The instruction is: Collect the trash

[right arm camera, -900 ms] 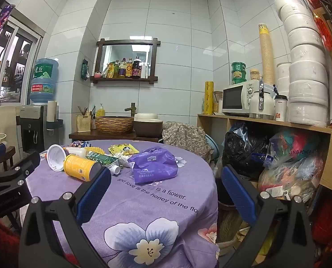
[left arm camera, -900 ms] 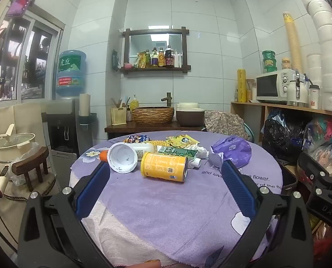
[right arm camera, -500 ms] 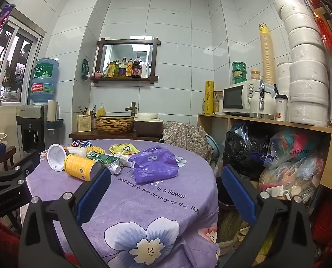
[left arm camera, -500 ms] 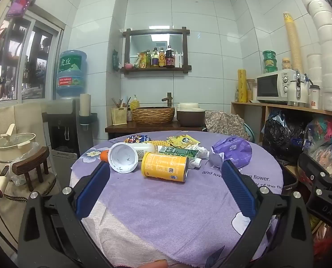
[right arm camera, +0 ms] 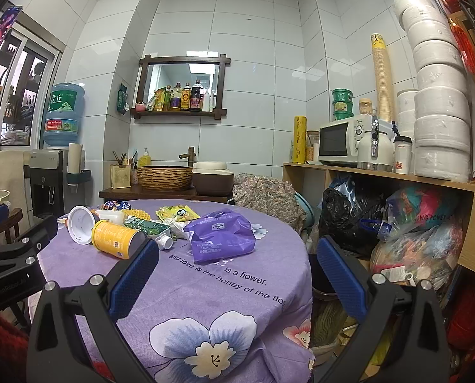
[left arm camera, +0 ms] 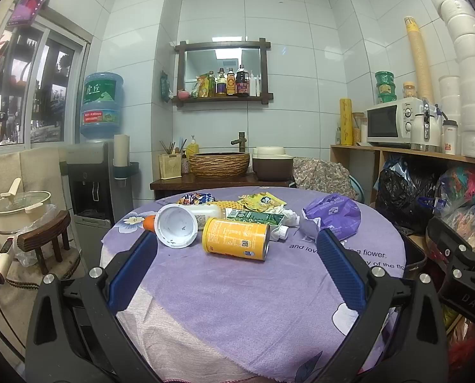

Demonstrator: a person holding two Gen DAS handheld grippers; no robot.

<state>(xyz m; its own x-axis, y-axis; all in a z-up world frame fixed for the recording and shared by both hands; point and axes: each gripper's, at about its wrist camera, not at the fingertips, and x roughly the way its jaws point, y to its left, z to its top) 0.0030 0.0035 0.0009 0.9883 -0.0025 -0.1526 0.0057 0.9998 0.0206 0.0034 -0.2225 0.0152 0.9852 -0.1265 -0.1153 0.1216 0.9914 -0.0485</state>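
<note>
Can (left arm camera: 236, 238) yellow cyl., on side | bag (left arm camera: 332, 213) purple, crinkled | cloth (left arm camera: 237, 303) woven

On the round table (left arm camera: 237, 303), a can (left arm camera: 235, 238) lies on its side in front, a cup (left arm camera: 176, 226) to its left, a bag (left arm camera: 331, 214) to its right, wrappers (left arm camera: 263, 200) behind.
</note>
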